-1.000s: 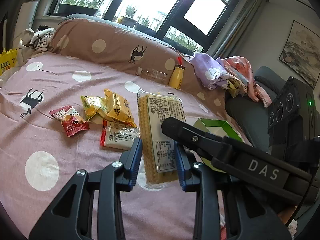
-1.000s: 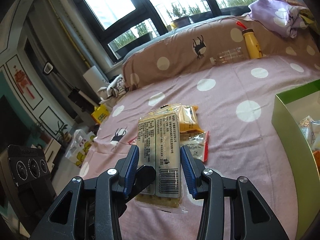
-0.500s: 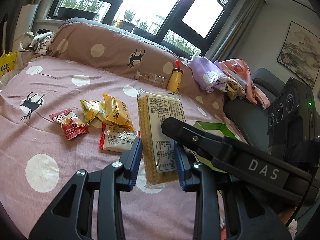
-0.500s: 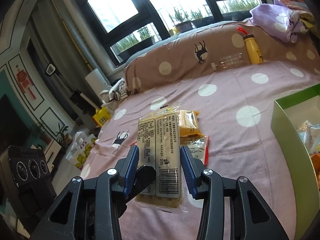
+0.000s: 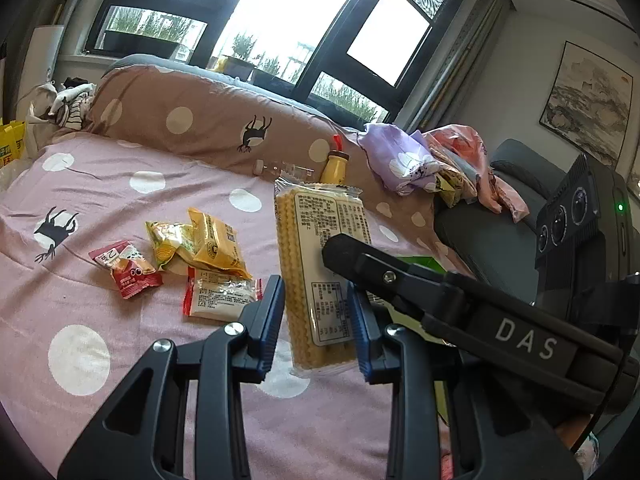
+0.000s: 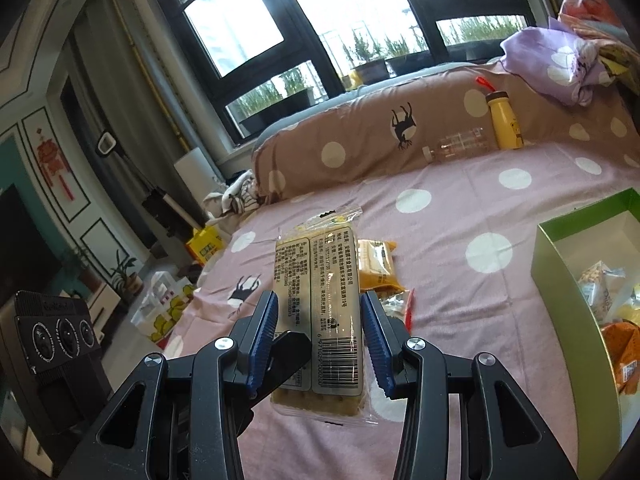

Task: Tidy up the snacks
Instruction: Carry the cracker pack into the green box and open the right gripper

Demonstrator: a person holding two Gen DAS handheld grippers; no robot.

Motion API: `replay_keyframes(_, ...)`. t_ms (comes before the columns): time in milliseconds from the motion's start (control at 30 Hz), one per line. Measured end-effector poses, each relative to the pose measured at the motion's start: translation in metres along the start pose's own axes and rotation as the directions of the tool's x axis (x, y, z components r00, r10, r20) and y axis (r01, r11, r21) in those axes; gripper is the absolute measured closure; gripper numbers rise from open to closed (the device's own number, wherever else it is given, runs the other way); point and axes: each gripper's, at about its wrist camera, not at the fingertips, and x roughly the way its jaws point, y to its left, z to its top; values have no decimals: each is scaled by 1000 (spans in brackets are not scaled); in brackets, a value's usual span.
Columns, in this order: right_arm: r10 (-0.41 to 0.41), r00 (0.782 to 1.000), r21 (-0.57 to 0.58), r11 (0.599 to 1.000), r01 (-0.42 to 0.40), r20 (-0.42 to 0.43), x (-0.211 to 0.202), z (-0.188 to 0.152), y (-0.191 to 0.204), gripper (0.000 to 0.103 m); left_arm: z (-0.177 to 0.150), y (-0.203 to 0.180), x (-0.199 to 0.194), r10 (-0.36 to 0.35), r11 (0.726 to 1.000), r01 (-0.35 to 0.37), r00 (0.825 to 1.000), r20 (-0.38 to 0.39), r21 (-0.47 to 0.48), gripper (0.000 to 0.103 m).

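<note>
Over the last second the long cracker pack (image 5: 320,264) has risen a little off the bed (image 5: 100,184), both grippers still around it. Its label is dense small print with a barcode; "DAS" marks the right gripper (image 6: 320,336). The left gripper (image 5: 316,320) and the right gripper each clamp the pack's long edges, fingers (image 5: 269,322) part-open. Small snack packets (image 5: 192,256) lie left; green box (image 6: 568,280) right
</note>
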Motion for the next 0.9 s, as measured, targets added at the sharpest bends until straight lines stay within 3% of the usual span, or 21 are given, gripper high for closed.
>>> replay_keyframes(400,-29,995,37,999,26,93,-39,16,-29,57,14,-50,14,-58,993,58,998,-1,100,73)
replay_keyframes(900,-156,982,188,973,133,108,-73,24,-110,57,6,-110,85,-149,978,166,980,-135,126,73)
